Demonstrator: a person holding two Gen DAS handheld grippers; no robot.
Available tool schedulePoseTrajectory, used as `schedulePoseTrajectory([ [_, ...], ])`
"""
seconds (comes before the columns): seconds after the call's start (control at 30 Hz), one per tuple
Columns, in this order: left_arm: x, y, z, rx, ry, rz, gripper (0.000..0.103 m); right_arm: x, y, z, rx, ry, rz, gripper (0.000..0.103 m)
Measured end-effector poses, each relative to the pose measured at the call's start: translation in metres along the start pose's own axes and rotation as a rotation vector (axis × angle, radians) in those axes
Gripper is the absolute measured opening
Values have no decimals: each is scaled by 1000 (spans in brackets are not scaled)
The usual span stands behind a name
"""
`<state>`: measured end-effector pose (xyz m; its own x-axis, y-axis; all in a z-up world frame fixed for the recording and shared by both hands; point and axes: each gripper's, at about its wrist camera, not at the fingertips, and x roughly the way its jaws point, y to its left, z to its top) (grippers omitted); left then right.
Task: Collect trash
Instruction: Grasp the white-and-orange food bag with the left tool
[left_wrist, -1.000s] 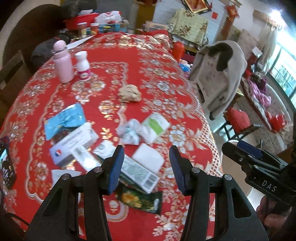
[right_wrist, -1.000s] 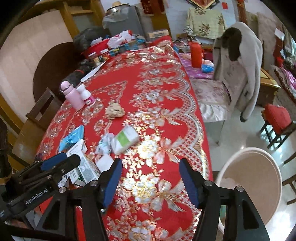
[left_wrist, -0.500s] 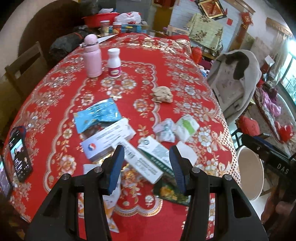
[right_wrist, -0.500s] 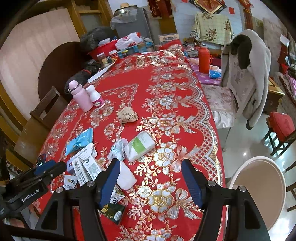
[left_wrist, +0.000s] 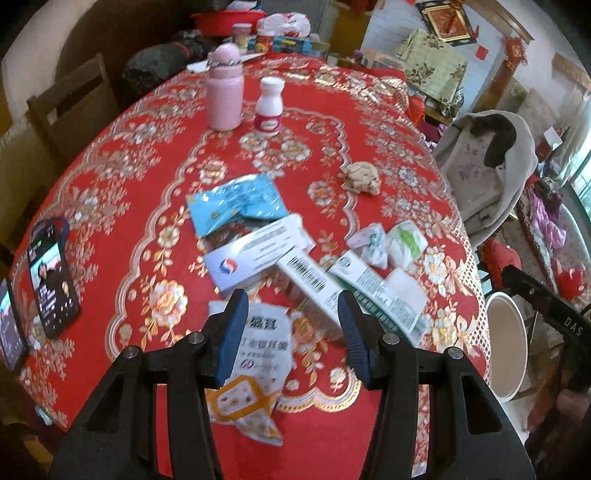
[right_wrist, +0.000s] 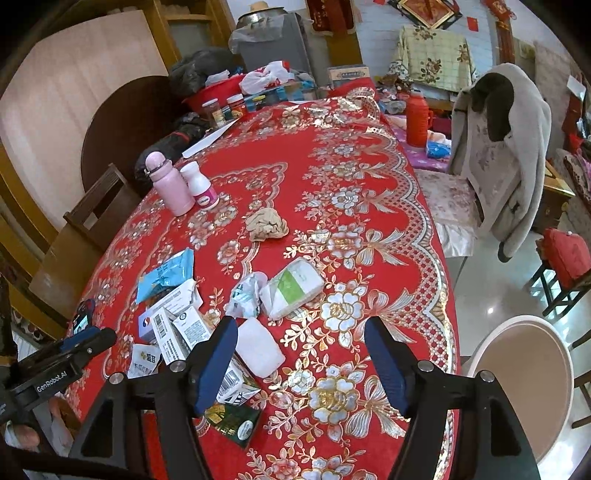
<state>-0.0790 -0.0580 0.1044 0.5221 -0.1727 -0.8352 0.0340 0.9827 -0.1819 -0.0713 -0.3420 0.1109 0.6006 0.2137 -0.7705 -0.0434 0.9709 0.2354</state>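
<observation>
Trash lies in a loose cluster at the near end of the red, gold-flowered tablecloth (left_wrist: 122, 177). White carton with a red-and-blue round logo (left_wrist: 255, 258) has its long axis running from near-left to far-right. Second white carton with a barcode (left_wrist: 314, 288) crosses its near end, long axis from far-left to near-right, barcode end pointing away. Green-and-white printed carton (left_wrist: 376, 291) lies just right of it, roughly parallel. Torn blue foil wrapper (left_wrist: 236, 203) sits beyond the logo carton, touching it. White pouch with an orange pattern (left_wrist: 255, 365) lies nearest, its long axis pointing at the table edge.

Left gripper (left_wrist: 291, 339) hovers over the pouch and the barcode carton, jaws wide, nothing between them. Right gripper (right_wrist: 301, 363) hangs above a flat white packet (right_wrist: 258, 347), jaws wide and empty.

Crumpled white paper (right_wrist: 247, 293) and a white-and-green soft pack (right_wrist: 293, 288) touch each other farther in. Crumpled beige wad (right_wrist: 267, 223) lies well apart, mid-table. Dark green sachet (right_wrist: 232, 419) lies at the near edge.

Pink lidded bottle (left_wrist: 224, 88) and white pill bottle (left_wrist: 270, 107) stand upright side by side at the far left. Black phone (left_wrist: 51, 280) lies left. Cream round bin (right_wrist: 524, 384) stands on the floor beside the table's right edge.
</observation>
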Motion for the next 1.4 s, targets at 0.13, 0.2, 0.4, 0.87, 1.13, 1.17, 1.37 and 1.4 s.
schedulePoseTrajectory([
  [0.13,2,17,-7,-30,29,6,49,5,0,-5,1,20,14,73],
  [0.2,3,28,-12,-53,46,6,49,11,2,-9,-2,42,22,73],
  [0.4,6,50,-23,-88,100,-13,49,30,16,-19,-43,116,88,73],
  [0.87,31,64,-38,-74,198,-130,49,61,52,-57,-175,302,207,73],
  [1.13,53,65,-37,-73,232,-147,49,84,59,-78,-249,331,184,73],
  [1.17,54,65,-36,-70,232,-151,49,86,62,-78,-268,328,182,73],
  [1.37,52,60,-34,-37,245,-214,49,98,72,-82,-356,323,133,73],
  [1.4,51,59,-34,-31,246,-219,49,101,72,-83,-354,329,129,73],
])
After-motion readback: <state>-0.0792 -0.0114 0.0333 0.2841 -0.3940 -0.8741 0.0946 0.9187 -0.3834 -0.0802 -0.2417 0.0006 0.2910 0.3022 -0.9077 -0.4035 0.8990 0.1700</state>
